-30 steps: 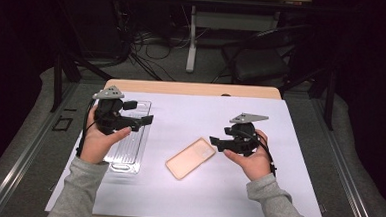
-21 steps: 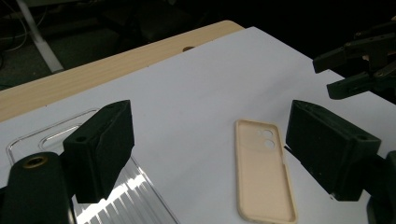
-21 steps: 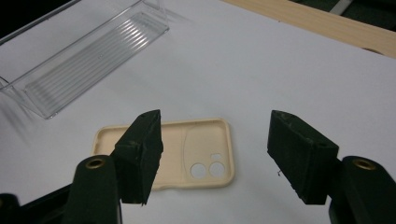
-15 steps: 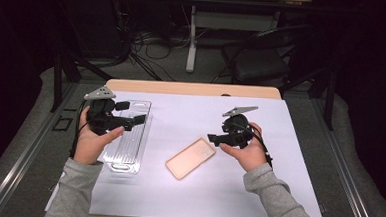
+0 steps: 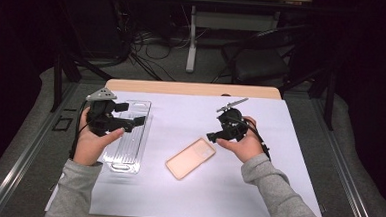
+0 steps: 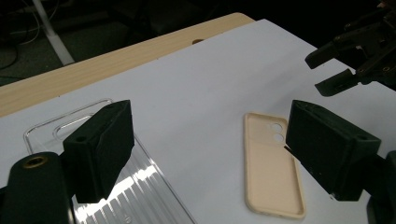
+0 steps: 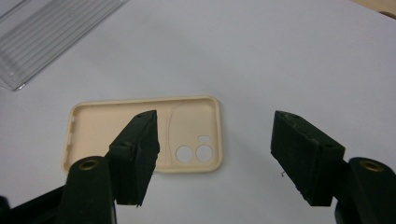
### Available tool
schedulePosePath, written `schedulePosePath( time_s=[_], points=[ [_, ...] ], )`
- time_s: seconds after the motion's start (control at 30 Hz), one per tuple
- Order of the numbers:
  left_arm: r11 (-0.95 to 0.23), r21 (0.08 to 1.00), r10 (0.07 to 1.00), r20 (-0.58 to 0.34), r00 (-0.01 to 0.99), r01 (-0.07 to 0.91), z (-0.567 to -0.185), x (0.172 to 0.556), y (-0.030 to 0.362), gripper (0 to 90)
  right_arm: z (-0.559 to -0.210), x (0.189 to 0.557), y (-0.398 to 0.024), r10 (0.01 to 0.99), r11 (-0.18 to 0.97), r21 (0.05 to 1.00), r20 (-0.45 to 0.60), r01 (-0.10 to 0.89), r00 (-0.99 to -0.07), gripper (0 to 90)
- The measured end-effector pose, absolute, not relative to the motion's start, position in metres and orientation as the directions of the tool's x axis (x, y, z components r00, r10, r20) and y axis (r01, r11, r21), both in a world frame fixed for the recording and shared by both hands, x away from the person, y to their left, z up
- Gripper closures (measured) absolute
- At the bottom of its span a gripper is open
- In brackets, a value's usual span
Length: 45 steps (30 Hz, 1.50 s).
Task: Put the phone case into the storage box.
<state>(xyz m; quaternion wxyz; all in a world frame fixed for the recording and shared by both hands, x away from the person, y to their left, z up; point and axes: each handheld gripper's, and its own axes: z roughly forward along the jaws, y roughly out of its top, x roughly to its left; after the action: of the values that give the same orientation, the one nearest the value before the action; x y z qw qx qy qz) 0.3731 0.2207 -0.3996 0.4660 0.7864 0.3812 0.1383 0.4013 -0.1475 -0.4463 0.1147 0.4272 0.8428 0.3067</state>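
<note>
We hold our right gripper (image 5: 214, 136) just above the upper end of the beige, rectangular plastic phone case (image 5: 191, 158), which lies hollow side up on the white table cover (image 5: 180, 113); its jaws have just been opening, nothing between them. Our left gripper (image 5: 139, 120) hovers wide apart and empty over the clear ribbed plastic case (image 5: 128, 150).

Phone case (image 5: 190, 158) right of clear tray (image 5: 128, 135).
</note>
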Motion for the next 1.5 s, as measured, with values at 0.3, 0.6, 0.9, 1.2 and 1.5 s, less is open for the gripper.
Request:
schedulePosePath(
  time_s=[0.3, 0.6, 0.9, 1.2, 1.5],
  points=[
    [-0.272, 0.841, 0.731, -0.135, 0.669, 0.468, -0.398, 0.371, 0.223, 15.3, -0.444, 0.415, -0.138, 0.790, 0.478, 0.580, 0.045, 0.660, -0.611, 29.1],
    [-0.267, 0.841, 0.740, -0.134, 0.659, 0.470, -0.398, 0.370, 0.225, 15.5, -0.448, 0.425, -0.129, 0.785, 0.499, 0.545, 0.044, 0.674, -0.618, 39.4],
    [-0.263, 0.839, 0.746, -0.137, 0.652, 0.477, -0.399, 0.370, 0.226, 15.5, -0.456, 0.436, -0.124, 0.787, 0.505, 0.515, 0.055, 0.693, -0.614, 42.7],
    [-0.272, 0.833, 0.749, -0.132, 0.650, 0.482, -0.401, 0.372, 0.225, 15.6, -0.464, 0.444, -0.117, 0.811, 0.500, 0.455, 0.055, 0.737, -0.583, 49.5],
    [-0.269, 0.830, 0.746, -0.141, 0.651, 0.488, -0.402, 0.372, 0.227, 15.8, -0.472, 0.450, -0.117, 0.824, 0.492, 0.410, 0.064, 0.768, -0.562, 53.7]
  ],
)
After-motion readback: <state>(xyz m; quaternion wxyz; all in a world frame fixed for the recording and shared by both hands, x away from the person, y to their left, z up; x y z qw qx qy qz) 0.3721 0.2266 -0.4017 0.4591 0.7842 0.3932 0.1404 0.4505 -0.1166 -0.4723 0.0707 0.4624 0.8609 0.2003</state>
